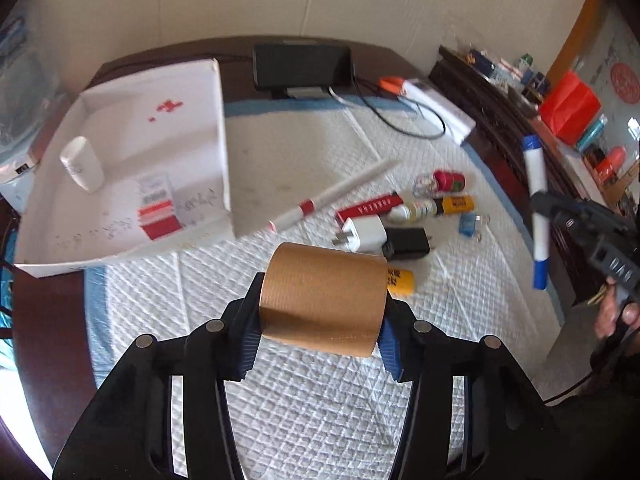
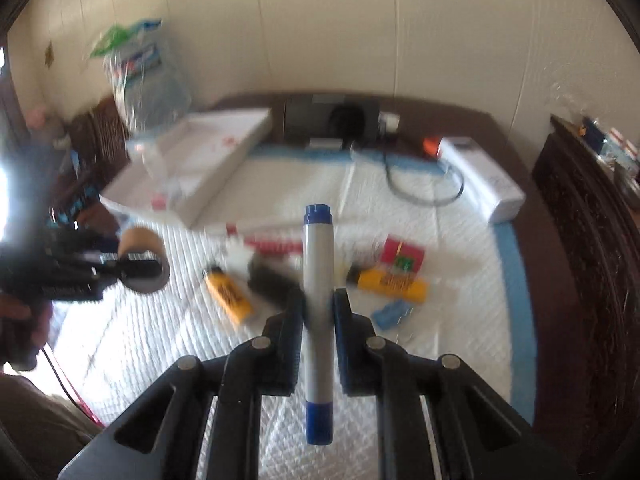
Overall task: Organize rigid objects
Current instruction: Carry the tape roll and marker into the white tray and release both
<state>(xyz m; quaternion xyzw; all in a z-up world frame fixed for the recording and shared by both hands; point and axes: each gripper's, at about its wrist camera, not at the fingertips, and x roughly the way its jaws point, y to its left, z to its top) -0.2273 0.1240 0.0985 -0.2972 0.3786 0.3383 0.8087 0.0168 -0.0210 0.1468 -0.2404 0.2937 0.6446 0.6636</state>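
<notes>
The left tool clamps a brown packing-tape roll (smooth, wide) above the white quilted pad; the right tool pinches a white blue-capped marker above that pad.

I am looking at a dark wooden table that is carrying a white quilted mat with a blue border. A white tray, a black device on a stand and a white box are resting on the table.
</notes>
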